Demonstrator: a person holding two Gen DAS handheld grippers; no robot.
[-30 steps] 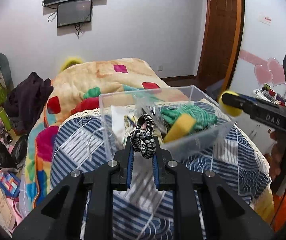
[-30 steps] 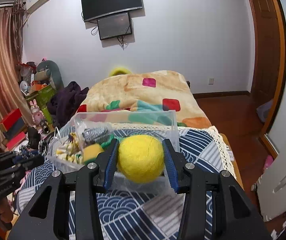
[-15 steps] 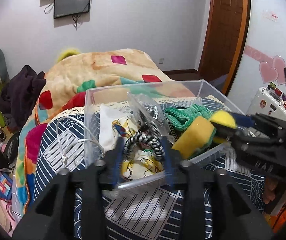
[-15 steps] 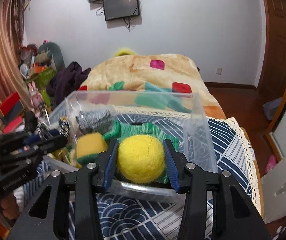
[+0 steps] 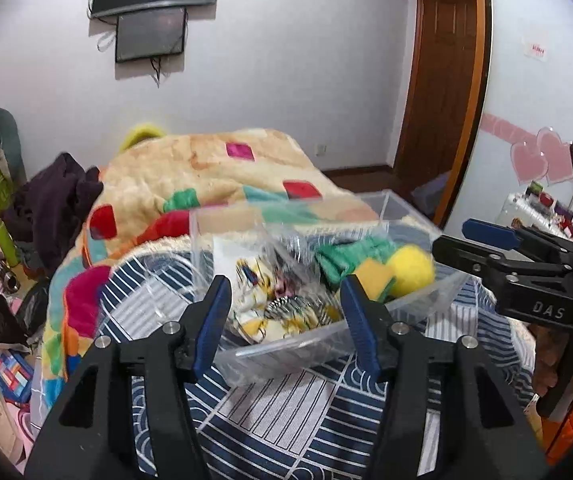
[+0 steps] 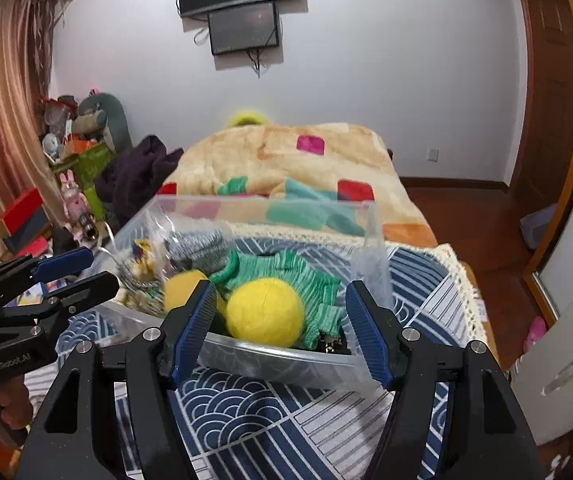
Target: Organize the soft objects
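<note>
The step in hand seems to be the release: both soft things now lie inside the clear plastic box [image 6: 370,236], which stands on the bed with the blue patterned cover [image 6: 246,412], in the middle of the frame. The yellow ball [image 6: 264,312] rests at the near wall of the box, against the green knitted cloth [image 6: 286,272] and beside the yellow sponge [image 5: 372,276]. The black-and-white scrunchie [image 5: 290,309] lies in the lower centre of the left view, on a printed cloth. The right claw [image 6: 280,330] is spread wide and holds nothing; its fingers stand on both sides of the ball without touching it. The left claw [image 5: 284,320] is also spread wide and empty. The next move, I judge, calls for drawing both claws back without catching the box rim.
</note>
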